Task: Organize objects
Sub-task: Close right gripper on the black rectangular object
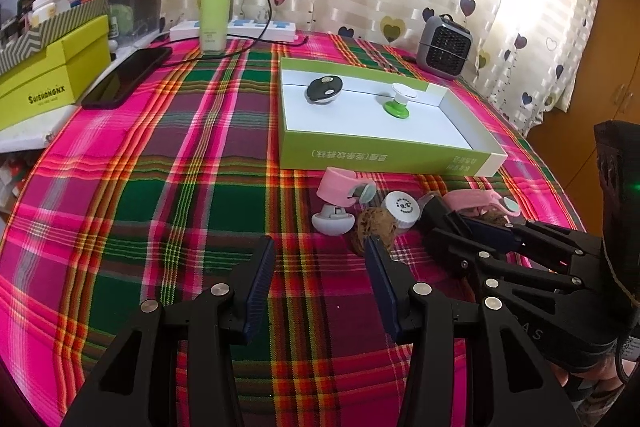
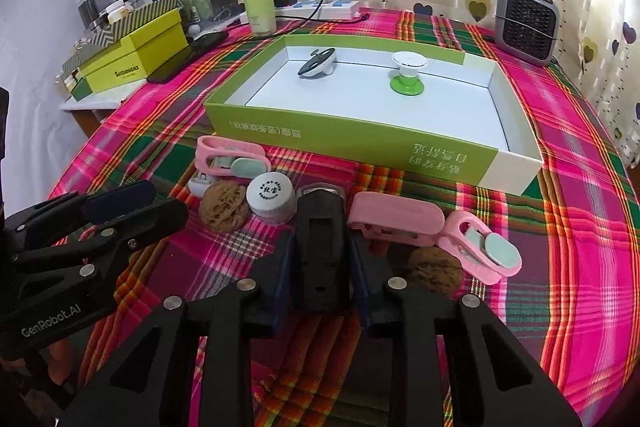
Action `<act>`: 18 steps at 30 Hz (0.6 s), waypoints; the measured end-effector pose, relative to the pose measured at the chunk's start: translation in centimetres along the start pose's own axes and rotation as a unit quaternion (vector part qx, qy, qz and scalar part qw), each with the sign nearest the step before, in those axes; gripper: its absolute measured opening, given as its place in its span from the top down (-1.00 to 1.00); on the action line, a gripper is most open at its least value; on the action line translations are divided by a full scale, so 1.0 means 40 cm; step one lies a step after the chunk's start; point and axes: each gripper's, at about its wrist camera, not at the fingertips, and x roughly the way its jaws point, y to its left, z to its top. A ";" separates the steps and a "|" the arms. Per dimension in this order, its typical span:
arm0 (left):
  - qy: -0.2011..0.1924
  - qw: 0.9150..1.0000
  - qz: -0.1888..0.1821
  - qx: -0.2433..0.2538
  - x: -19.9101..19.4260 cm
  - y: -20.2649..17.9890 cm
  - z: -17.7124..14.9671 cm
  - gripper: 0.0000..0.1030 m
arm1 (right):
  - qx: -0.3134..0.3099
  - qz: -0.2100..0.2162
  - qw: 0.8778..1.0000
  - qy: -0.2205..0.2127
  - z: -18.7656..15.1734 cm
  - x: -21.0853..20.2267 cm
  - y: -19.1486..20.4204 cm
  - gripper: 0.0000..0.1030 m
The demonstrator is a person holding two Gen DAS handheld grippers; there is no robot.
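One black oblong device (image 2: 322,247) clamped in right claw (image 2: 320,267); left claw (image 1: 320,283) half-open, empty.

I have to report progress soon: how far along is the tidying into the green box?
Done: two items sit in the green box, a black-topped piece and a green-based one. In hand: the right gripper is clamped on a black object. Left: pink clips, walnuts, a white cap. The left gripper is open, empty.
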 end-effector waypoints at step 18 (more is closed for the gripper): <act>0.010 1.000 -0.016 0.014 0.006 -0.037 -0.003 0.12 | 0.003 0.022 1.000 0.002 -0.028 -0.049 -0.023 0.45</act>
